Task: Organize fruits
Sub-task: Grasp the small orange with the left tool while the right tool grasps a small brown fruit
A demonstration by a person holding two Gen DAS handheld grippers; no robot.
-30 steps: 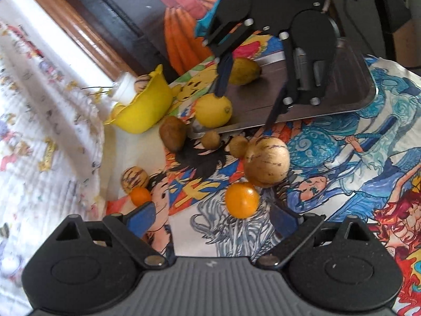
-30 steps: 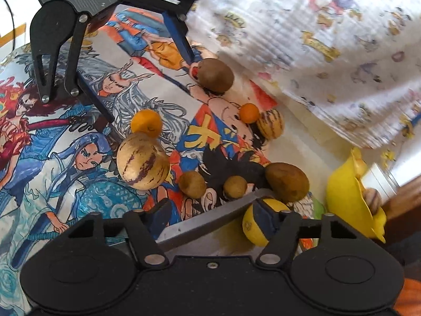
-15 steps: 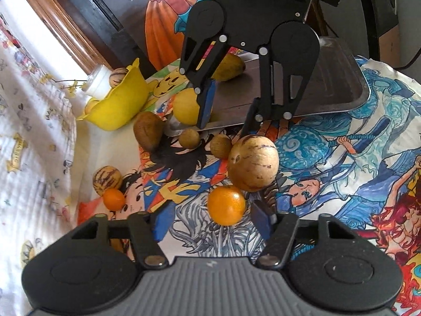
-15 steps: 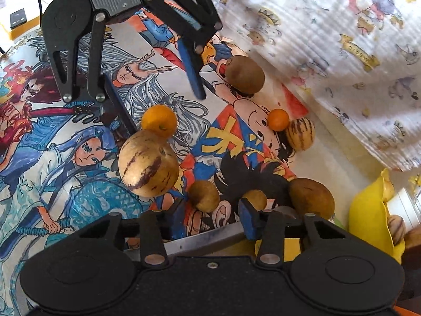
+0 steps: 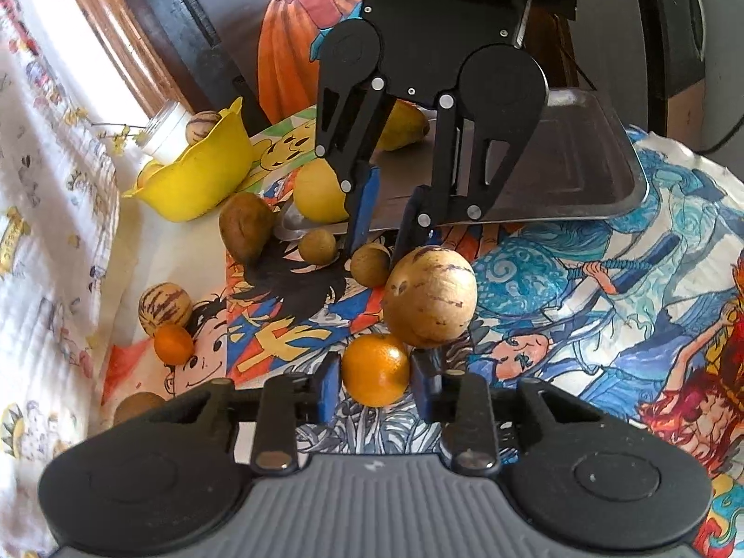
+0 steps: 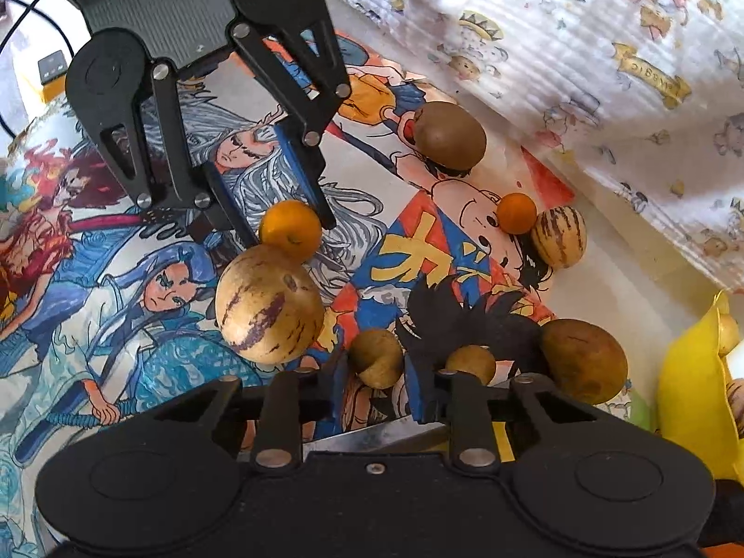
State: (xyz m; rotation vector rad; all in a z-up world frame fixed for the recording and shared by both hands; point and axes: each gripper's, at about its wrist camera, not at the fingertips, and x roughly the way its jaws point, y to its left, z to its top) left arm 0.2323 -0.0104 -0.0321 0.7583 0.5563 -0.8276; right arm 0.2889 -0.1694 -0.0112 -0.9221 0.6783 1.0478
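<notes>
In the left wrist view my left gripper (image 5: 375, 388) is shut on an orange (image 5: 375, 368) that rests on the cartoon cloth. A big striped melon (image 5: 430, 296) touches it behind. My right gripper (image 5: 379, 239) stands opposite, its fingers around a small brown fruit (image 5: 369, 264). In the right wrist view my right gripper (image 6: 376, 383) has that small brown fruit (image 6: 376, 357) between its blue pads (image 6: 417, 393). The left gripper (image 6: 274, 218) grips the orange (image 6: 290, 229) beside the melon (image 6: 269, 310). A steel tray (image 5: 581, 172) holds a yellow pear-like fruit (image 5: 404, 125).
A lemon (image 5: 321, 190) sits at the tray's corner. A kiwi (image 5: 246, 227), another small brown fruit (image 5: 317, 245), a small striped melon (image 5: 164, 307) and a small orange (image 5: 173, 343) lie left. A yellow bowl (image 5: 204, 176) with fruit stands far left. A quilt (image 6: 581, 46) borders the cloth.
My left gripper has moved forward and closed on the orange. My right gripper has come off the tray edge, moved down to the small brown fruit and narrowed around it.
</notes>
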